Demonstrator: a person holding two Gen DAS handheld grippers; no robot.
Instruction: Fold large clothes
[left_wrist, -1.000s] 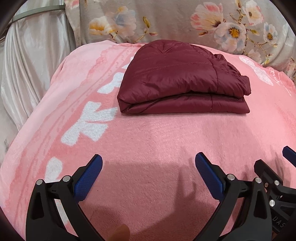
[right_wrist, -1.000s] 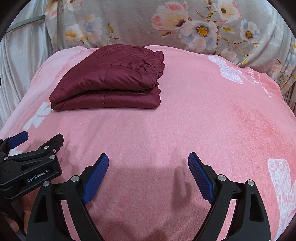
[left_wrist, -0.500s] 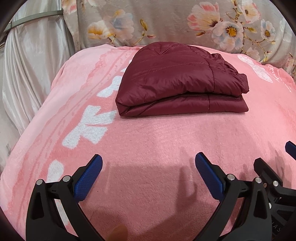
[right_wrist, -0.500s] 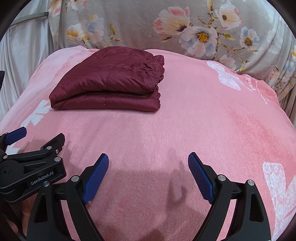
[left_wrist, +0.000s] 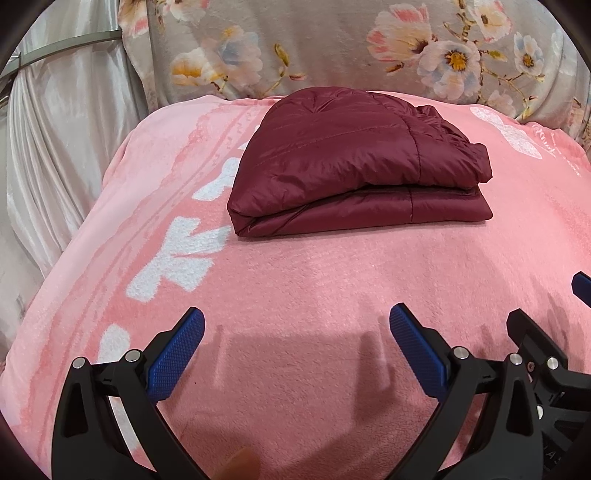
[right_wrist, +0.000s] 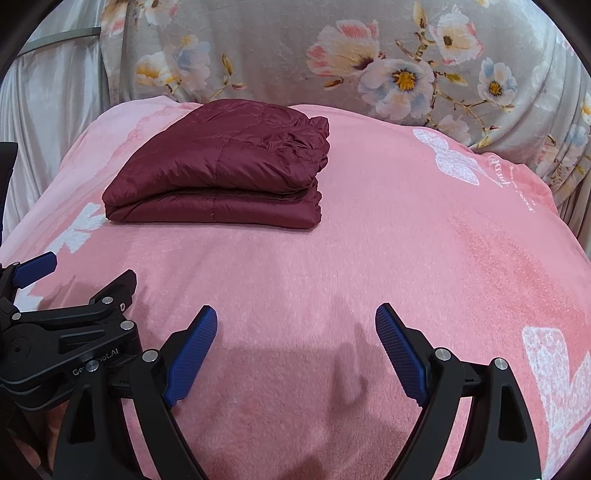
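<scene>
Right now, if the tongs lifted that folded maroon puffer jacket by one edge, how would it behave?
The maroon puffer jacket would probably flop open: it lies in soft, unsecured layers. Its shiny shell looks slippery, so the layers may slide apart. The puffy quilting suggests it is light for its bulk. Pushed across the fuzzy pink blanket, it would likely bunch.

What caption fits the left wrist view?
Folded maroon jacket lies on the pink blanket; open left tool hovers short of it, empty.
</scene>
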